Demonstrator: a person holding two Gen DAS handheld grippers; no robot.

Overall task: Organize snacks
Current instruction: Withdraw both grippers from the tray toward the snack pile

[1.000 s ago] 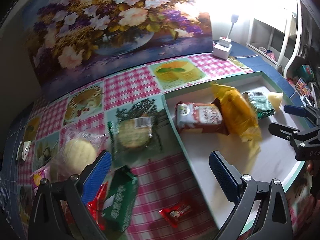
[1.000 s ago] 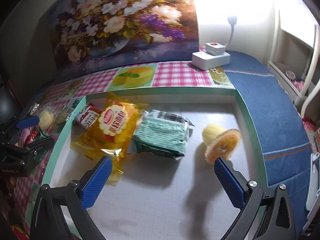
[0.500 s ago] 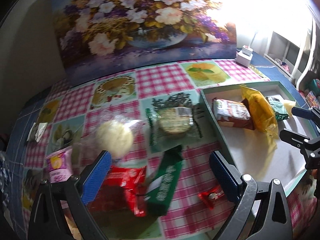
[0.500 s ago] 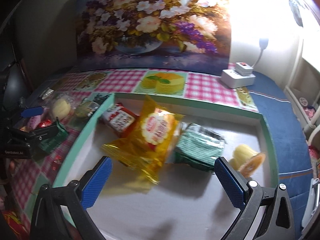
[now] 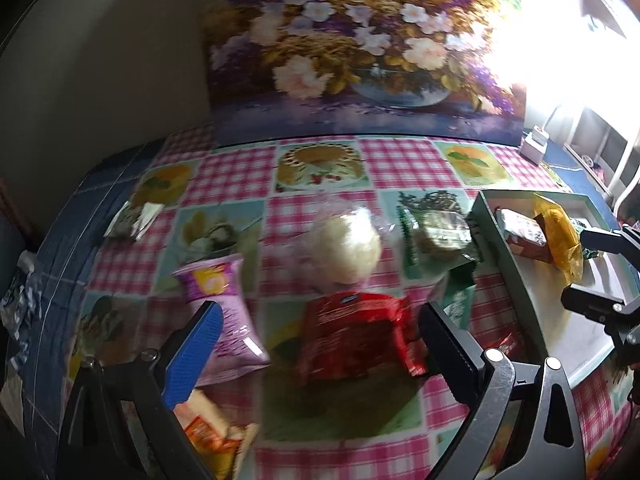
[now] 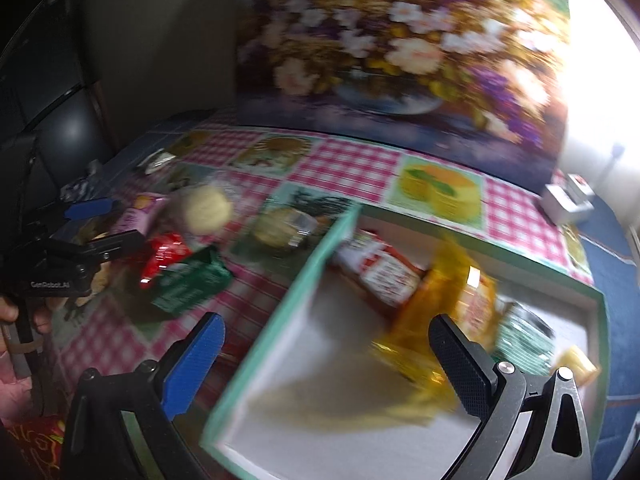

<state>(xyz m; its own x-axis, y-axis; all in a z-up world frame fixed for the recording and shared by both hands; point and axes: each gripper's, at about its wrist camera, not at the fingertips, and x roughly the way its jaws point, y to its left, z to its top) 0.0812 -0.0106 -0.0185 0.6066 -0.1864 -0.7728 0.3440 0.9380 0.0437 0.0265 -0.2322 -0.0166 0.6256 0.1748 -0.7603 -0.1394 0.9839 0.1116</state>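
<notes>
Partly done: tray (image 6: 276, 308) at counter's right side holds four or so packets. Red packet (image 5: 352, 332), pink bag (image 5: 224, 320), bun (image 5: 348, 248) loose at counter's middle. Left tool (image 5: 320, 340), right tool (image 6: 328, 356) both spread, empty.

Blown-out white glare floods the upper right of both views, leaving the left sides dim. The right wrist view is smeared with motion blur; fisheye bending darkens the corners.
</notes>
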